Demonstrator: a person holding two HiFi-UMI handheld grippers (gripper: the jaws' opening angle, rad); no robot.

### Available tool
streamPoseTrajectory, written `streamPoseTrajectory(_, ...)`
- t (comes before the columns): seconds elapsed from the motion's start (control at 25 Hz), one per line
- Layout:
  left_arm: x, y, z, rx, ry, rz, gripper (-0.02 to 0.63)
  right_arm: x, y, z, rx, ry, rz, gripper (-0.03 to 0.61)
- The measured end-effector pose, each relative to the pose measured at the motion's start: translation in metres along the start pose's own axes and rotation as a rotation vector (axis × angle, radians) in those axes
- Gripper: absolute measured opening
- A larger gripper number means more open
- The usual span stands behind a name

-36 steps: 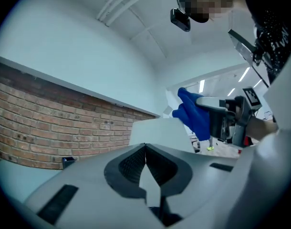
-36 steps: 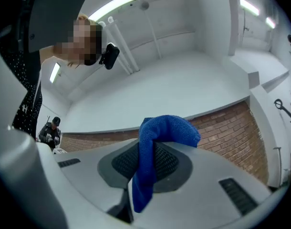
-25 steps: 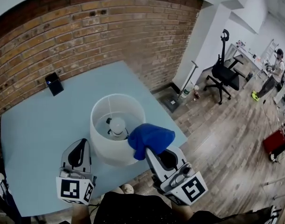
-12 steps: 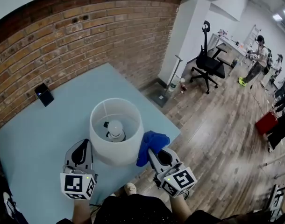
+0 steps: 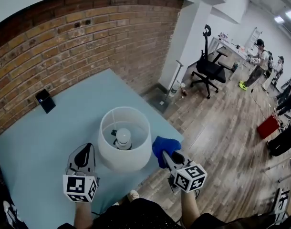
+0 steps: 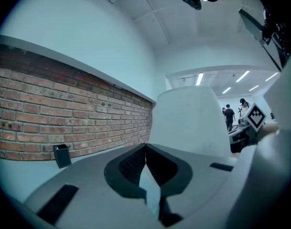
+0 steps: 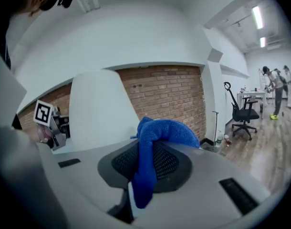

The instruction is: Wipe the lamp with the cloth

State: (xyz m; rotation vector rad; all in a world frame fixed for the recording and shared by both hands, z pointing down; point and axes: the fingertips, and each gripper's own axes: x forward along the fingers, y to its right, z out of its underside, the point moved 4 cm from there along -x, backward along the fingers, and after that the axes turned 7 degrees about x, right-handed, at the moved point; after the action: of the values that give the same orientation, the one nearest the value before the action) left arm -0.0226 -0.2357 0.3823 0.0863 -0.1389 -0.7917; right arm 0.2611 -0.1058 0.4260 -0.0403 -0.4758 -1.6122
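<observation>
A white lamp [image 5: 124,137] with a round shade stands on the pale blue table [image 5: 40,132]; its bulb [image 5: 123,138] shows through the open top. My right gripper [image 5: 165,152] is shut on a blue cloth [image 5: 164,146], just right of the shade and slightly apart from it. In the right gripper view the blue cloth [image 7: 152,149] hangs from between the pads, with the lamp shade [image 7: 100,116] at left. My left gripper [image 5: 83,155] is shut with nothing in it, left of the shade. The lamp shade [image 6: 188,123] fills the left gripper view ahead.
A small black box [image 5: 45,100] stands at the table's back left by the brick wall [image 5: 88,37]. The table's right edge drops to a wood floor. An office chair [image 5: 208,66] and people [image 5: 255,61] are far off at right.
My right gripper with the blue cloth has come down from the shade's rim to beside its lower right side. The head view has shifted; the left gripper has barely moved.
</observation>
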Motion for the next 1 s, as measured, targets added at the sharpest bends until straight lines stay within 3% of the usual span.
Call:
streamPoseTrajectory(0.24,0.007,-0.023,-0.015,0.010,0.024,-0.020,0.008,0.007,-0.015,-0.117,0.050,0.237,-0.247,0.059)
streamPoseTrajectory(0.44,0.020,-0.033,-0.034,0.036,0.059,-0.020,0.008,0.021,-0.056,-0.172,-0.001,0.251,-0.415,0.060)
streamPoseTrajectory(0.6,0.026,-0.037,-0.047,0.041,0.091,-0.030,0.009,0.035,-0.076,-0.170,0.006,0.225,-0.500,0.060)
streamPoseTrajectory(0.8,0.031,-0.033,-0.042,0.047,0.061,-0.010,0.009,0.053,-0.065,-0.155,0.120,0.185,-0.558,0.058)
streamPoseTrajectory(1.0,0.036,-0.031,-0.031,0.039,0.030,-0.004,0.009,0.075,-0.046,-0.123,0.014,0.049,-0.469,0.060)
